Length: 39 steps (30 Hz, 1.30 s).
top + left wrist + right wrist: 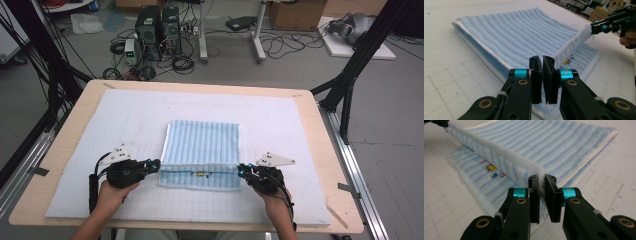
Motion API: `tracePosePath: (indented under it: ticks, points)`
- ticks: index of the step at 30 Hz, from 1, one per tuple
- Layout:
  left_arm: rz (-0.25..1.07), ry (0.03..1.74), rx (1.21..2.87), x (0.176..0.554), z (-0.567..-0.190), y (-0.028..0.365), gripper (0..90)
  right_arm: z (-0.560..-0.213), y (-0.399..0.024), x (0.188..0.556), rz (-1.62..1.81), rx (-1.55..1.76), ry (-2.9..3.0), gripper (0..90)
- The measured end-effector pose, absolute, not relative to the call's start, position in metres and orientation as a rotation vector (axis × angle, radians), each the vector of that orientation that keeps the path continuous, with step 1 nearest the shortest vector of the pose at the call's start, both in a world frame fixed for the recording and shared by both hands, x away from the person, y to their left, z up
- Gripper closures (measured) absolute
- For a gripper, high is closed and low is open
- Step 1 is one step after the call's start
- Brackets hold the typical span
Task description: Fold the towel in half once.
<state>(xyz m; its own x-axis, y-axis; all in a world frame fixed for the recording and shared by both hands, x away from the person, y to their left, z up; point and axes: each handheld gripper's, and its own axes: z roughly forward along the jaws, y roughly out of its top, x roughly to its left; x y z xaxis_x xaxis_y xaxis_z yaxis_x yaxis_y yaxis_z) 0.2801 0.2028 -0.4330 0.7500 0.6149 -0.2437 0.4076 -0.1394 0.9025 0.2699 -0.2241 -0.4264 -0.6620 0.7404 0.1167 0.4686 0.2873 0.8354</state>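
A light blue striped towel (202, 142) lies folded on the white mat, its top layer's near edge lifted into a taut ridge. My left gripper (156, 163) is shut on that edge's left corner, and my right gripper (241, 170) is shut on its right corner. In the left gripper view the jaws (542, 75) stand together in front of the towel (519, 35), and the right gripper (604, 26) pinches the far corner. White fringe shows between the closed jaws (542, 192) in the right gripper view. Small coloured pictures (490, 167) show on the lower layer under the ridge.
A white gridded mat (280, 125) covers most of the wooden table (332, 165). The person's hands come in from the near edge. Beyond the table, computer towers (157, 30), cables and boxes sit on the floor, with black frame posts (350, 80) at both sides.
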Motion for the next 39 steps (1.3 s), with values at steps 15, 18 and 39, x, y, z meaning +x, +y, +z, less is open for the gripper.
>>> tracePosePath:
  ticks: [15,18,39]
  points:
    - [0.199,0.861,1.733,0.273,-0.437,0.207,59.2,-0.424,-0.239,0.257,1.33,1.141,2.263,62.2]
    - [0.217,0.881,1.716,0.274,-0.436,0.211,56.5,-0.42,-0.246,0.256,1.372,1.164,2.213,60.7]
    - [0.226,0.996,1.978,0.286,-0.449,0.175,73.7,-0.445,-0.204,0.266,1.148,1.076,2.434,73.6]
